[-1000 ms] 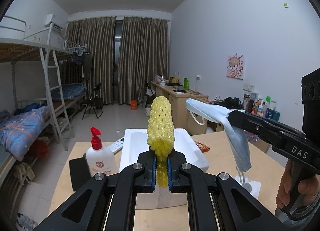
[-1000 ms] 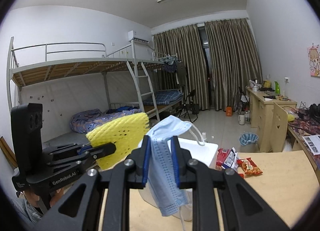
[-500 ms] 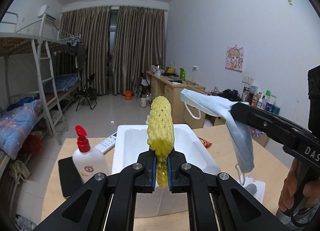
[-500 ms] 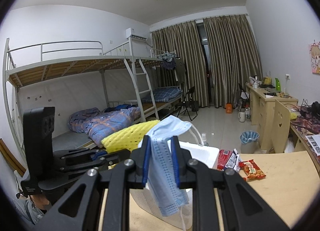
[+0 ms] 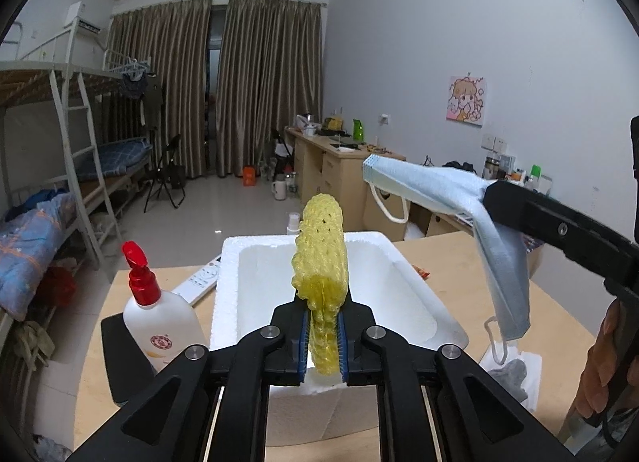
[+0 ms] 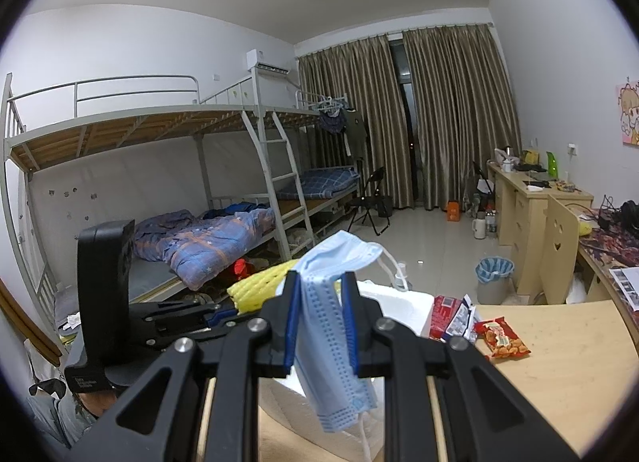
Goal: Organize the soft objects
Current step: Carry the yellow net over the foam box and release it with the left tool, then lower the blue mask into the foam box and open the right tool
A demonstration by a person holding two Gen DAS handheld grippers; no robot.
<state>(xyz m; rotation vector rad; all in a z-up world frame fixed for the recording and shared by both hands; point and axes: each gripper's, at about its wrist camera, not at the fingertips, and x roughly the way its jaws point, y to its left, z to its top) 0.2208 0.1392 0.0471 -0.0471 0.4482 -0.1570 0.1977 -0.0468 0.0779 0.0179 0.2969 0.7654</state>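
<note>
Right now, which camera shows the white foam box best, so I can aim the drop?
The left wrist view: the white foam box shows its open cavity and rim, beyond the left gripper shut on the yellow foam net. The right wrist view shows only a sliver of rim behind the right gripper and its blue mask.

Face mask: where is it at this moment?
The face mask hangs clamped in the right hand-held gripper, held in the air to the right of the white foam box; in the left wrist view it dangles right of the yellow foam net.
</note>
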